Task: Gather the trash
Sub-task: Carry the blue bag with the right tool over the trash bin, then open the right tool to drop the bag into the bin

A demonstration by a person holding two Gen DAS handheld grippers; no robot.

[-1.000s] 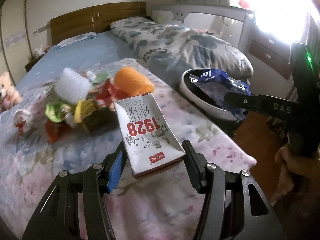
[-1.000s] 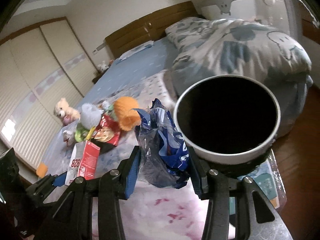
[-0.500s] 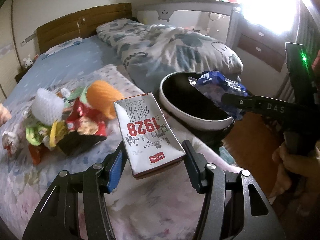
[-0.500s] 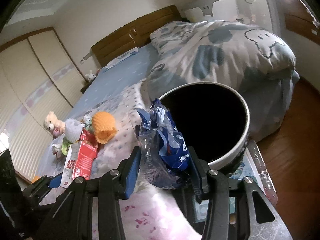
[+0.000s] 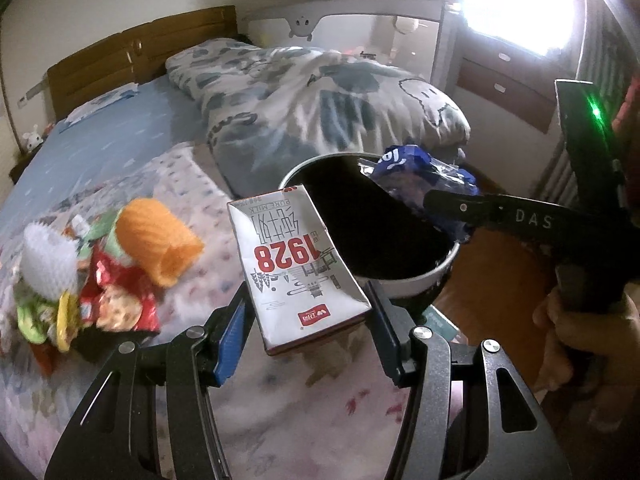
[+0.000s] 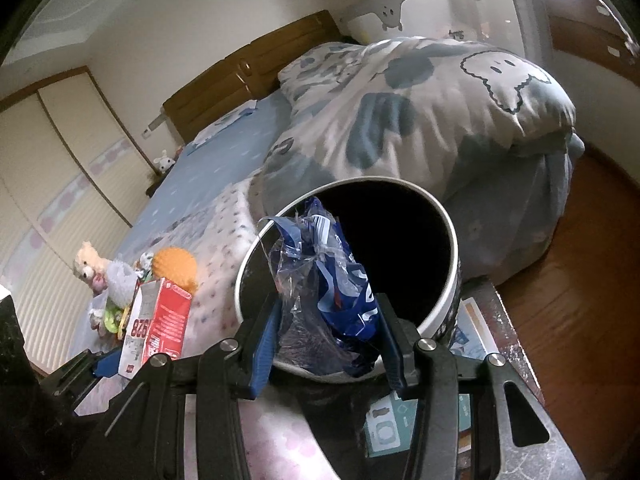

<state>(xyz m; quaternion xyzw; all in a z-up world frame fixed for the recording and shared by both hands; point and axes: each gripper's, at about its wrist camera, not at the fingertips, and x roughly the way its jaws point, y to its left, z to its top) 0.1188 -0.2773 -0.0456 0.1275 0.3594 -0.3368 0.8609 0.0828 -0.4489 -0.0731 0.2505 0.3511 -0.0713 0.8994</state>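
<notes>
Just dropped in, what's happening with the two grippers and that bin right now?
A person is clearing trash off the bed with a gripper in each hand. The left gripper has its jaws clamped on a milk carton, held beside the bin. The right gripper grips a crumpled blue plastic wrapper right over the bin's rim, not yet dropped. More wrappers and an orange foam sleeve are in a pile on the bedspread.

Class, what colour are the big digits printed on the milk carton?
Red, on a white face of the milk carton; clearest in the left wrist view.
</notes>
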